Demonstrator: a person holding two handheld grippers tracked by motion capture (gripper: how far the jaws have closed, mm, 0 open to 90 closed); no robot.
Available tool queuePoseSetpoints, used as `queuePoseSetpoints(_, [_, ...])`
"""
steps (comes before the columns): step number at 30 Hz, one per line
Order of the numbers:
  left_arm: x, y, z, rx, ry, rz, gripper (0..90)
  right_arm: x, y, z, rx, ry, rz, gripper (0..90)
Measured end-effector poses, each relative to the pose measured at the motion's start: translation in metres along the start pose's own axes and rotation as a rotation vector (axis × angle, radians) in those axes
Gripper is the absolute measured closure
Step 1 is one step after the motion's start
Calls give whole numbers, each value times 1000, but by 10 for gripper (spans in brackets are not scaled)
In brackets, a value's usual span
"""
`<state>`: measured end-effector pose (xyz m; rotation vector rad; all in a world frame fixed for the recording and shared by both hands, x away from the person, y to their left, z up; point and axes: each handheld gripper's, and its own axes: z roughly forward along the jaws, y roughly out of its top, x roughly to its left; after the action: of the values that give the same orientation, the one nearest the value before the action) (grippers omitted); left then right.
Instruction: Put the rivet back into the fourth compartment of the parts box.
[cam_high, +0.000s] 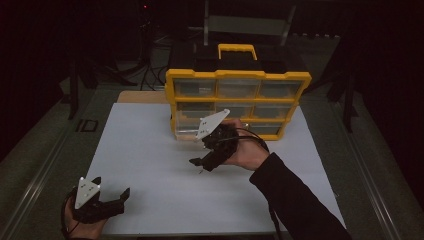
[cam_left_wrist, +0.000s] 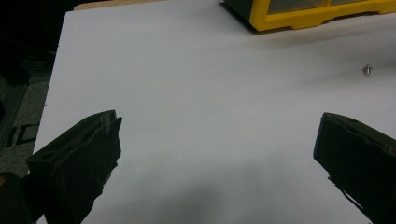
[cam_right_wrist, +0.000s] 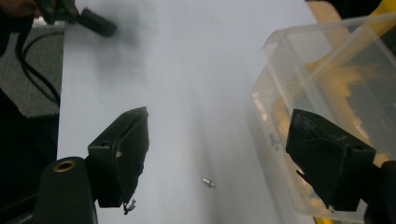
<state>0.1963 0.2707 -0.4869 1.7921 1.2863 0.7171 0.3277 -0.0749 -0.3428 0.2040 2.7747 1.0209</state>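
A yellow organizer (cam_high: 237, 97) with clear drawers and a top handle stands at the back of the white board (cam_high: 150, 165). Its lower left clear drawer (cam_high: 186, 131) is pulled out onto the board. In the right gripper view this drawer (cam_right_wrist: 336, 79) lies to the right of the jaws. My right gripper (cam_high: 206, 152) hovers open just in front of the drawer, over a small metal screw (cam_right_wrist: 208, 182) lying on the board. My left gripper (cam_high: 111, 187) rests open at the board's near left corner, nothing between its jaws. The same screw (cam_left_wrist: 367, 69) shows far off in the left gripper view.
The board lies on a grey table with dark stands and cables behind it. A wooden edge (cam_high: 142, 96) shows at the board's far left. The organizer's yellow base (cam_left_wrist: 322, 14) runs along the top of the left gripper view.
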Motion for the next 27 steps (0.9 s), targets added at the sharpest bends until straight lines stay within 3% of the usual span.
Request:
queuePoseSetpoints(4, [0, 0, 0, -1, 1, 0, 14, 2, -4, 10, 64, -2, -22, 218])
queuePoseSetpoints(14, [0, 0, 0, -3, 2, -2, 14, 0, -14, 24, 139, 3, -24, 214])
queuePoseSetpoints(20, [0, 0, 0, -1, 2, -2, 14, -2, -23, 33, 163, 13, -3, 215])
queuePoseSetpoints(27, [0, 0, 0, -6, 2, -4, 14, 0, -28, 36, 167, 13, -11, 223])
